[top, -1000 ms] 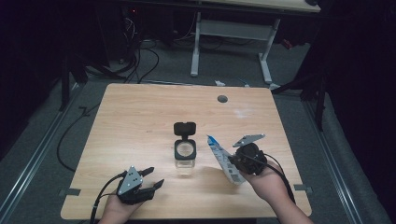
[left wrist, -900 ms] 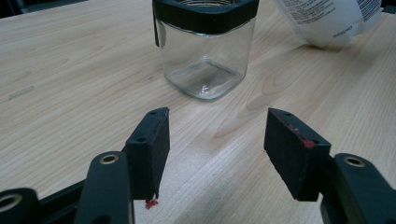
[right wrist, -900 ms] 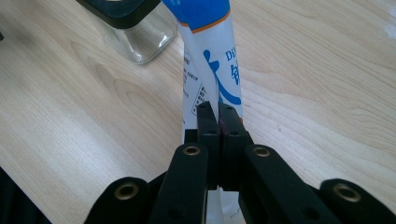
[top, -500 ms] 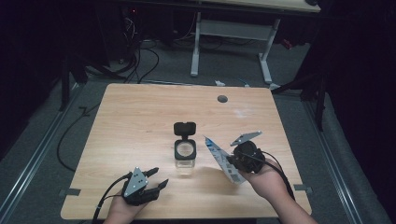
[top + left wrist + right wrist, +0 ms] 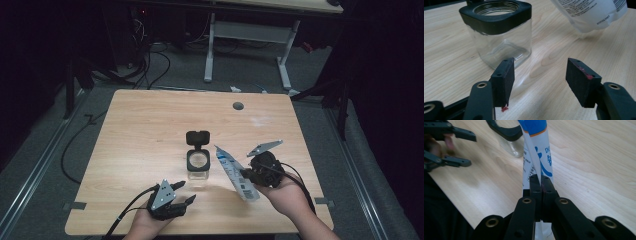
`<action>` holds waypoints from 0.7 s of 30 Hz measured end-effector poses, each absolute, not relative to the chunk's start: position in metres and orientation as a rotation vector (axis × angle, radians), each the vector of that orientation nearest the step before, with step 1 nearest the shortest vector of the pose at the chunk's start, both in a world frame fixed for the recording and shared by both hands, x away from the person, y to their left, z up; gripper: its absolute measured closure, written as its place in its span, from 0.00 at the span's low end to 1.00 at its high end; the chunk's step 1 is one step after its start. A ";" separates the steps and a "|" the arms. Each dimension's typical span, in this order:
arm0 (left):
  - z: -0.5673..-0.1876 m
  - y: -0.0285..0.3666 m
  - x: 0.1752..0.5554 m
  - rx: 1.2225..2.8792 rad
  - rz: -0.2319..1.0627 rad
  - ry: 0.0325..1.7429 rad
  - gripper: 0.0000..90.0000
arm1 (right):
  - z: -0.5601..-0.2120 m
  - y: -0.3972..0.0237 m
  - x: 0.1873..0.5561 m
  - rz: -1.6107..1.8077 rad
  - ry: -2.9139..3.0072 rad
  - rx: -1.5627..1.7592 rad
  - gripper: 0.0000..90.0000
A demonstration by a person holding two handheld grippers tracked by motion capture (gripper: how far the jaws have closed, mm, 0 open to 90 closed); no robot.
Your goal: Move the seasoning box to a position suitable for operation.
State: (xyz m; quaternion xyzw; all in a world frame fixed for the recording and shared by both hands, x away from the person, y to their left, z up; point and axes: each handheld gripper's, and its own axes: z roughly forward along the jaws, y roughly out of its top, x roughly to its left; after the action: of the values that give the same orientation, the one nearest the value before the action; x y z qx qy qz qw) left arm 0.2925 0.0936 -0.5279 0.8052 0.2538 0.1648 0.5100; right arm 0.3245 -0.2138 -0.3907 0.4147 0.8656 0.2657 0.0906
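Here, at a wooden table [image 5: 150, 125], a person works with a gripper in each hand. The right gripper [image 5: 244, 173] has its jaws pressed together on a white and blue pouch [image 5: 236, 171], pinching it near one edge; the right gripper view shows the two black pads clamped tight on the pouch [image 5: 537, 157], with the printed film rising between them. The pouch is held tilted, just to the right of a square glass jar [image 5: 198, 167] that stands upright near the middle of the table. The jar's black hinged lid [image 5: 198, 137] is flipped back, its mouth open. The left gripper [image 5: 184, 191] hangs low at the near edge of the table, pointing toward the jar, its jaws spread wide, having just opened a little further, with nothing between them. In the left gripper view the jar [image 5: 499, 32] stands just beyond the left pad [image 5: 505, 80], apart from it, and the bottom of the pouch [image 5: 594, 12] hangs above the wood to the right.
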 end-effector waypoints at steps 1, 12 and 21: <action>-0.528 0.094 0.292 1.941 0.396 0.609 0.44 | -0.392 -0.214 0.324 0.795 2.581 1.234 1.00; -0.527 0.096 0.288 1.926 0.388 0.599 0.44 | -0.408 -0.214 0.328 0.817 2.597 1.244 1.00; -0.528 0.096 0.288 1.927 0.387 0.603 0.44 | -0.418 -0.218 0.329 0.834 2.597 1.246 1.00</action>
State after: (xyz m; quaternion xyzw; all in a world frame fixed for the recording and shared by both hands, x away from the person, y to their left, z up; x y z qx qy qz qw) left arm 0.2883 0.0962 -0.5276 0.8025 0.2513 0.1612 0.5165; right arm 0.3294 -0.2177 -0.4178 0.4145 0.8638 0.2773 0.0714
